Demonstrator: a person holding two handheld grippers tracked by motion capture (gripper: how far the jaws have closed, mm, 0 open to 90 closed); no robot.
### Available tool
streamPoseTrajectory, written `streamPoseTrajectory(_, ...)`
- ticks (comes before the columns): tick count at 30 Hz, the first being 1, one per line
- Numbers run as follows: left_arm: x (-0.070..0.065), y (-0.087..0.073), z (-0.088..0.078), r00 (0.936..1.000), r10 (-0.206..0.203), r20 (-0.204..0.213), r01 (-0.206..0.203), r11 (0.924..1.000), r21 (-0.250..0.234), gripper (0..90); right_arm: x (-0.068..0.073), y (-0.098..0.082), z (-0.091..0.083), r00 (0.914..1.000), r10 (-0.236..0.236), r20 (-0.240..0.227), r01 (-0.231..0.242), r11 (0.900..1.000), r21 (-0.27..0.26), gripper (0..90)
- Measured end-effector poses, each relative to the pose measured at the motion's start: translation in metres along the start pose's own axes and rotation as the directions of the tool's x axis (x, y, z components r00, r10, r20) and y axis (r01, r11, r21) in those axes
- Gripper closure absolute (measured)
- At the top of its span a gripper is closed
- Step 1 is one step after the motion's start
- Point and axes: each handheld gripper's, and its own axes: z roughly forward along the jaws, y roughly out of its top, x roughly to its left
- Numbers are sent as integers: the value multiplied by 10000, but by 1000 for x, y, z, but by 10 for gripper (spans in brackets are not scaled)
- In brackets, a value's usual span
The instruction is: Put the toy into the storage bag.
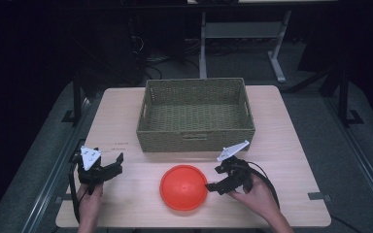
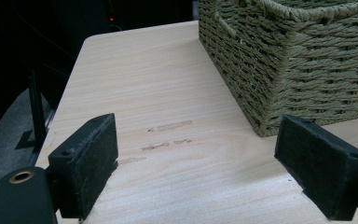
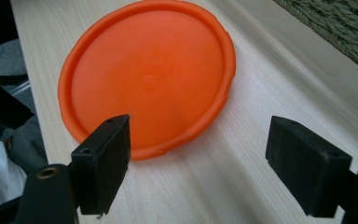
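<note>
An orange round plate [image 1: 183, 187] lies upside down on the wooden table near its front edge; the right gripper view shows the plate [image 3: 147, 74] close ahead. My right gripper [image 1: 212, 182] is open just right of the plate's rim, and between its jaws [image 3: 198, 168] there is bare table. My left gripper [image 1: 119, 162] is open at the front left of the table, well apart from the plate. Its jaws [image 2: 196, 170] hold nothing and point toward the woven basket's [image 2: 298, 60] near corner.
A green woven basket [image 1: 195, 137] with nothing in it stands at the table's middle back. The table's front edge [image 1: 194, 225] runs just below the plate. Dark floor and a desk frame [image 1: 243, 31] lie beyond.
</note>
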Motion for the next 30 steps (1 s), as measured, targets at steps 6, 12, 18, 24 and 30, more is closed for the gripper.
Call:
streamPoseTrajectory(6,0,0,0,10000,58,3,-58,10000,10,128,1,11,12,9999,-24,-107,28,9994,353,218)
streamPoseTrajectory(12,-1,0,0,10000,65,27,-65,10000,2,128,-3,21,21,9990,336,-290,-325,9987,387,262)
streamPoseTrajectory(18,-1,0,0,9999,92,41,-92,10000,-28,128,-6,26,38,9985,533,125,-541,9954,787,343)
streamPoseTrajectory(24,-1,0,-1,9999,121,23,-121,9999,-47,127,-10,27,43,9958,864,312,-890,9914,964,421)
streamPoseTrajectory(30,-2,1,-1,10000,95,18,-95,9999,-41,128,-11,27,42,9940,946,546,-1002,9888,1102,512)
